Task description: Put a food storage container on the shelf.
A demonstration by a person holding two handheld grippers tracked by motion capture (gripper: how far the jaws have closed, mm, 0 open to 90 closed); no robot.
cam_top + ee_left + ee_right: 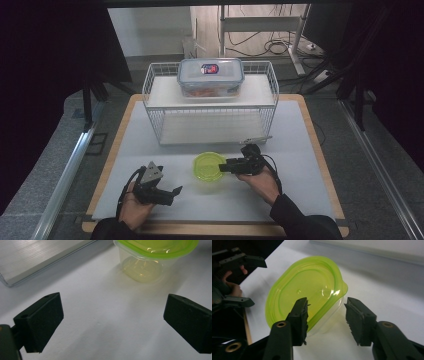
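A small clear tub with a lime-green lid stands on the white mat near the middle front. My right gripper comes at it from the right and straddles its near rim. One jaw lies over the lid and the other stands outside the clear wall with a gap, so my right gripper is open around the edge. To the tub's left, my left gripper rests low over the mat. In the left gripper view the tub sits beyond my left gripper, which is wide open and holds nothing.
A white wire rack stands behind the tub, with a lidded clear box of orange contents on its top shelf. A small silvery object lies at the rack's front right foot. The mat ends at a wooden table edge.
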